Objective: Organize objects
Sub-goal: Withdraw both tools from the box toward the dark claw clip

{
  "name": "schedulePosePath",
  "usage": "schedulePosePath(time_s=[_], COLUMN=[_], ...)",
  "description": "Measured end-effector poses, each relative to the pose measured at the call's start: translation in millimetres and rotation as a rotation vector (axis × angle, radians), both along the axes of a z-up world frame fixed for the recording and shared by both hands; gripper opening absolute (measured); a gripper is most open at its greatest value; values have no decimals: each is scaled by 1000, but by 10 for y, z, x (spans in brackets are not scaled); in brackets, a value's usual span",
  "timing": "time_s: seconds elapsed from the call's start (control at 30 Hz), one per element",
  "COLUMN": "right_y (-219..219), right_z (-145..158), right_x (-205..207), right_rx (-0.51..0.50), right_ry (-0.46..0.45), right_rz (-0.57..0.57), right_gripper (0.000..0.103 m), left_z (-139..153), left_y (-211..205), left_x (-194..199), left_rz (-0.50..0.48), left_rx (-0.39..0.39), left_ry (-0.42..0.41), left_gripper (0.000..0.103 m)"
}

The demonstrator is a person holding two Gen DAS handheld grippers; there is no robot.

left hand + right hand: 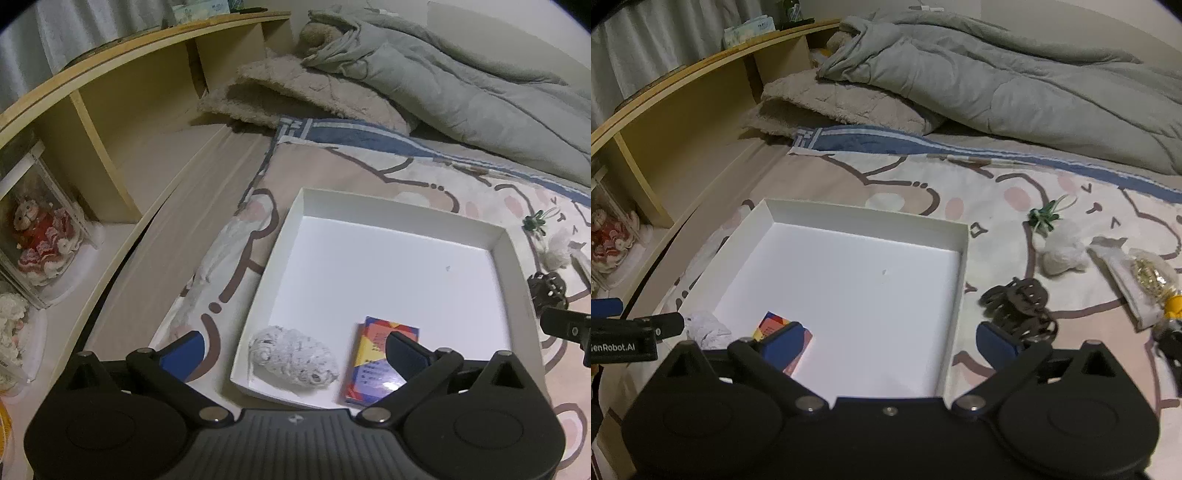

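A white shallow box lies on the bed. In it, near its front edge, lie a grey-white knitted pouch and a colourful card pack. My left gripper is open and empty, its fingers spread either side of the pouch above the box's front edge. My right gripper is open and empty over the box's front right part; its right finger is next to a dark hair claw on the bedding.
Right of the box on the patterned blanket lie a green ribbon, a white fluffy ball and a packet with gold pieces. A wooden headboard shelf with a boxed doll is at left. A grey duvet lies behind.
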State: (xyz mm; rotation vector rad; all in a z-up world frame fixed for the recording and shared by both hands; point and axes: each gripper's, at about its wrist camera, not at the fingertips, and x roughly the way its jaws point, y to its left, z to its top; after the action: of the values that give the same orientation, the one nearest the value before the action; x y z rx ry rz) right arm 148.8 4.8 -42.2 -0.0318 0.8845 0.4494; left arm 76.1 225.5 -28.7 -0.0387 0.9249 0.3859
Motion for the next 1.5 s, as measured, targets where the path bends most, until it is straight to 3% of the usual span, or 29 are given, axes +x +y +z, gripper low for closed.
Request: schedulePosePath(time_s=[0.33, 0.8, 1.5], right_y=[-347, -1250, -2353], right_z=[214, 364, 362], right_x=[-14, 60, 177], right_rx=[-41, -68, -64], right_ry=[-53, -78, -90], right_rz=[-17, -135, -277], right_gripper=[103, 103, 103], left_z=[172, 349, 257], left_y=[-317, -996, -1930], left_x=[39, 283, 704], left_rz=[-38, -115, -239], left_rx=[-25, -40, -69], left_ry=[-30, -71, -106], left_gripper=[103, 103, 103])
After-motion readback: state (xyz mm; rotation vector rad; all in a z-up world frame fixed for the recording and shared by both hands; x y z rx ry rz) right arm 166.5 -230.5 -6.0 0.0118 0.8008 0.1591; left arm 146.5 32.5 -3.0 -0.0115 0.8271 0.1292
